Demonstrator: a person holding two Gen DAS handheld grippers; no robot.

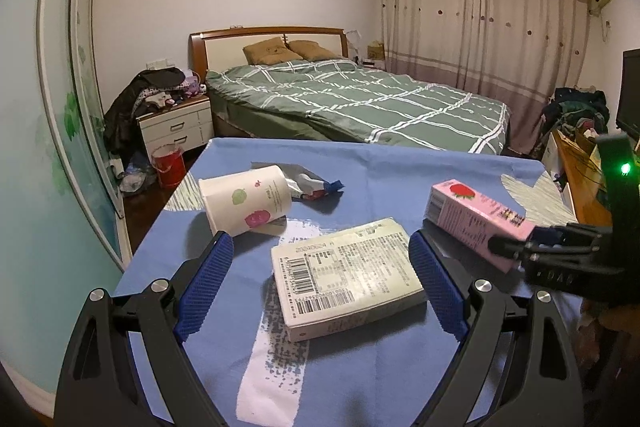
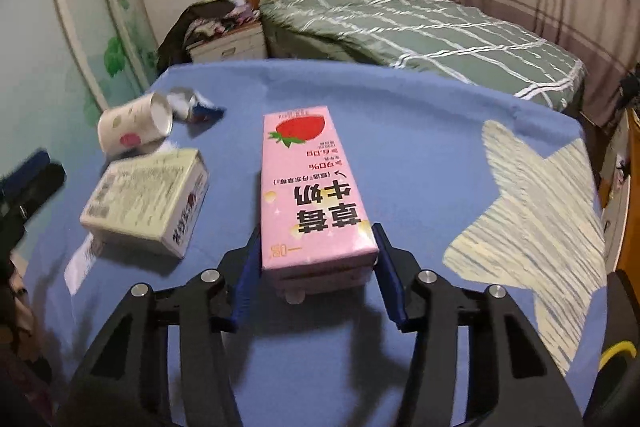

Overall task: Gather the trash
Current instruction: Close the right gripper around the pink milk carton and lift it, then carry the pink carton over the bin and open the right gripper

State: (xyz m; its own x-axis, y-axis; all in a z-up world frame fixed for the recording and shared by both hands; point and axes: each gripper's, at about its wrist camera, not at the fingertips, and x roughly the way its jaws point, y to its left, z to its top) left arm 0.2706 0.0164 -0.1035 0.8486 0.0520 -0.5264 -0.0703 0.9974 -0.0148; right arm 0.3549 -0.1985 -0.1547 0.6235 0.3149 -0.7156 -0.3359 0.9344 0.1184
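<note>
A pink strawberry milk carton (image 2: 312,195) is held by its near end in my right gripper (image 2: 316,263), lifted above the blue cloth; it also shows in the left wrist view (image 1: 476,217). My left gripper (image 1: 320,259) is open, its jaws on either side of a pale flat box (image 1: 348,271) with barcodes that lies on the cloth. A white paper cup (image 1: 246,199) lies on its side behind it, next to a crumpled wrapper (image 1: 316,185). The box (image 2: 148,199), the cup (image 2: 134,127) and the wrapper (image 2: 196,107) also show in the right wrist view.
The table is covered by a blue cloth (image 1: 400,179) with pale star shapes. Behind it stands a bed (image 1: 360,99) with a green quilt. A red bucket (image 1: 168,165) stands on the floor at the left by a nightstand (image 1: 176,127). A wooden shelf (image 1: 576,179) is at the right.
</note>
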